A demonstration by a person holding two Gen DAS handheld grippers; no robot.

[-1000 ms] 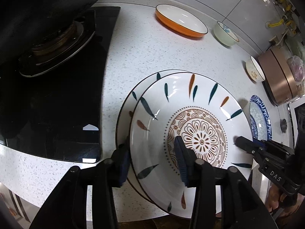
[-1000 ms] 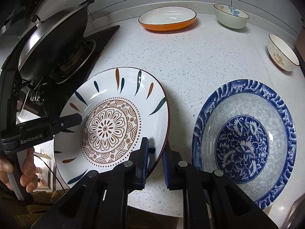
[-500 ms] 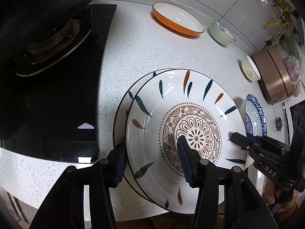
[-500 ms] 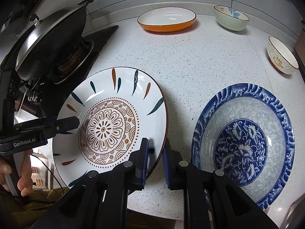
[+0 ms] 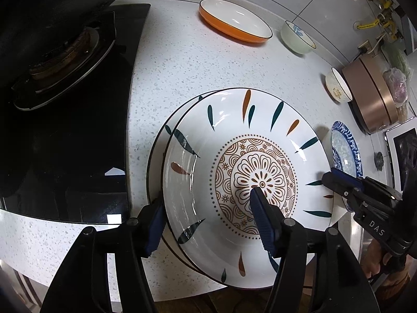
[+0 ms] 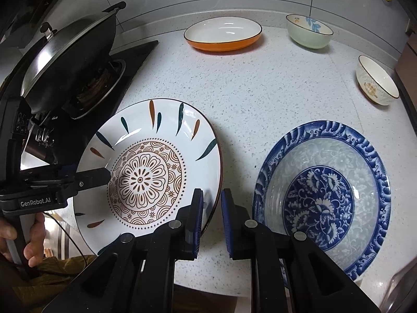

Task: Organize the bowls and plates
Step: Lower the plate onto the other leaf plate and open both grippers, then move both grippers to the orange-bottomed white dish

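We see a white speckled tabletop (image 6: pixel 260 88) filling most of the right wrist frame. At its upper centre an orange oval dish (image 6: pixel 223 34) rests, and to the right of it a pale green bowl (image 6: pixel 308 34). A cream bowl (image 6: pixel 377 83) sits at the right edge. In the lower right lies a blue floral plate (image 6: pixel 323 193). In the left wrist frame a leaf-patterned plate (image 5: pixel 156 156) lies flat at centre, mostly covered by a matching plate (image 5: pixel 247 182) over it. A black glass cooktop (image 5: pixel 78 143) occupies the left side, set into the tabletop.
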